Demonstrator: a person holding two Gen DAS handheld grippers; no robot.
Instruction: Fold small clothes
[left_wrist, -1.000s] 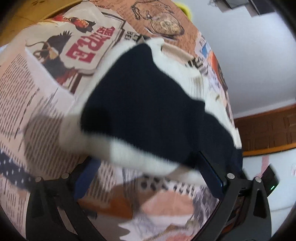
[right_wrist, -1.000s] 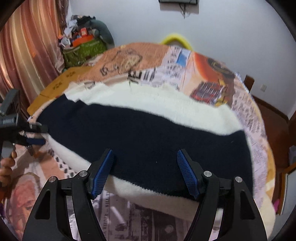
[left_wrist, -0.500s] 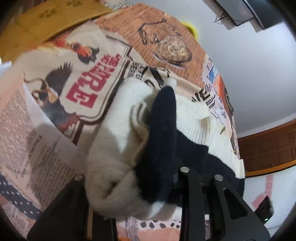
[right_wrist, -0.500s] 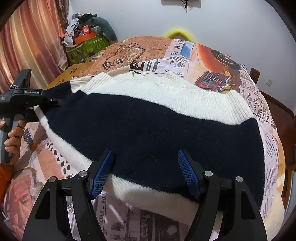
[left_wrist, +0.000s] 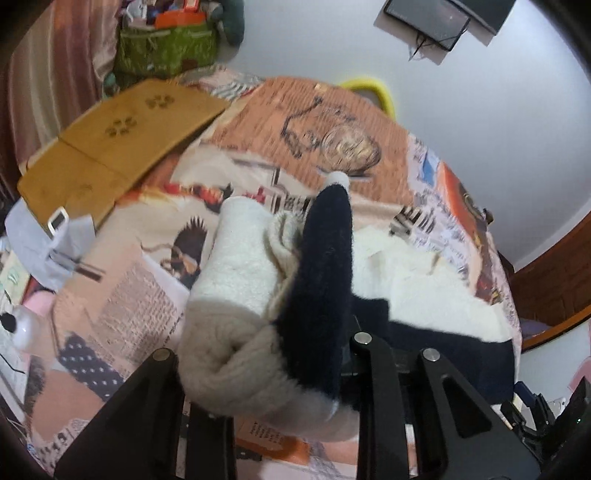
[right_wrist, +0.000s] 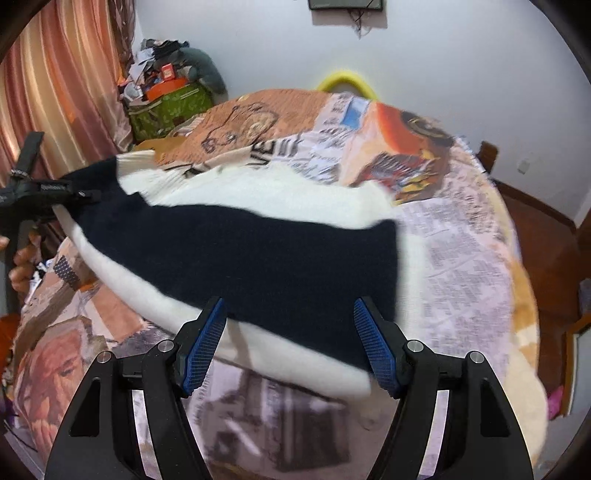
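Observation:
A small knit sweater (left_wrist: 321, 280) with cream and navy bands lies across the printed bedspread (left_wrist: 147, 295). My left gripper (left_wrist: 266, 354) has its jaws closing on a bunched end of it; cream and navy folds fill the gap and stick up ahead of the fingers. In the right wrist view the sweater (right_wrist: 258, 251) stretches from the left gripper (right_wrist: 74, 194), held by a hand (right_wrist: 22, 254) at the left edge, down to my right gripper (right_wrist: 290, 328). That gripper stands open just above the sweater's near cream hem, its blue pads (right_wrist: 207, 343) not touching the knit.
A wooden board (left_wrist: 118, 147) lies at the bed's far left with a green bag (left_wrist: 166, 48) of clutter behind it. A yellow hoop (right_wrist: 341, 79) leans on the white wall. Curtains (right_wrist: 55, 92) hang at left; a wooden floor (right_wrist: 535, 229) is to the right.
The left gripper went from wide open over the sweater's end to closed on it, then rose, lifting and bunching that end. The right gripper stayed open and shifted sideways along the hem.

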